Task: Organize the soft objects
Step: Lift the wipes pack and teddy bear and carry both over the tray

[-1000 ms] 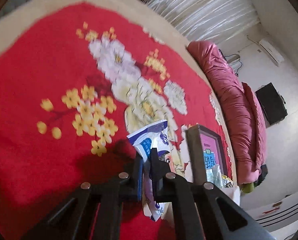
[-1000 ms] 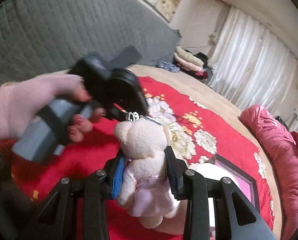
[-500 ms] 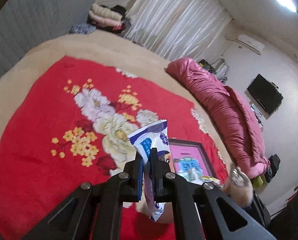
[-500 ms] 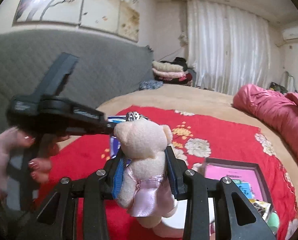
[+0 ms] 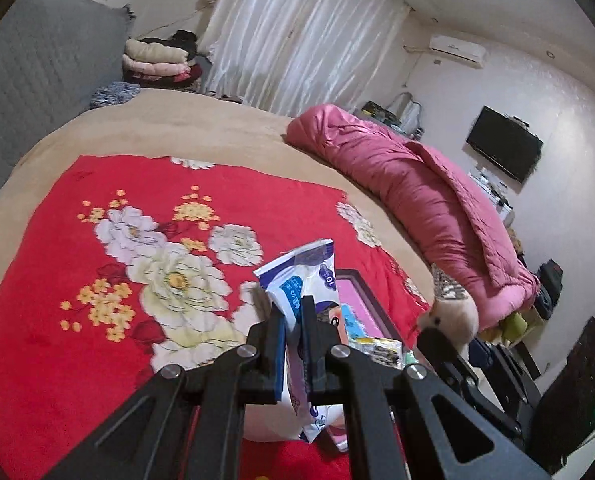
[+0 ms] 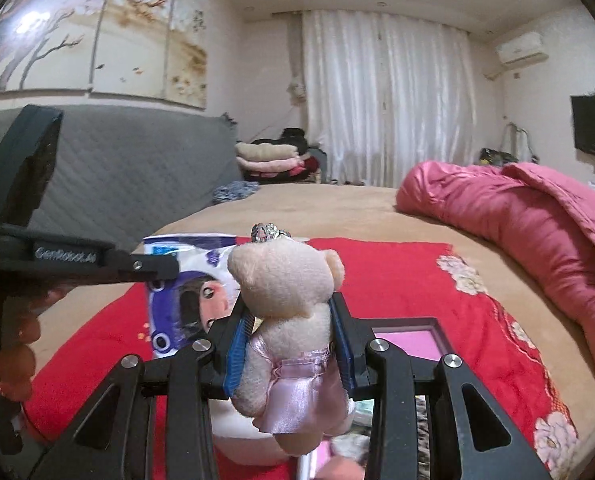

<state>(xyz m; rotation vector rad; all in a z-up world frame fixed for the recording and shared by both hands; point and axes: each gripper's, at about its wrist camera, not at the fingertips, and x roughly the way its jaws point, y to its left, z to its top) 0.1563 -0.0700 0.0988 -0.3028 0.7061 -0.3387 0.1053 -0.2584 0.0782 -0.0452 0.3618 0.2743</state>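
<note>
The right gripper [image 6: 291,340] is squeezing a small teddy bear [image 6: 285,320] by its middle, above the red blanket [image 6: 409,280]. The bear looks light and squashy, so the waist is serving as a sound hold. The left gripper [image 5: 293,340] is pinching a tissue pack [image 5: 301,276] above the same blanket, fingers nearly touching through the thin wrapper, which is probably slippery and may be prone to sliding out.
</note>
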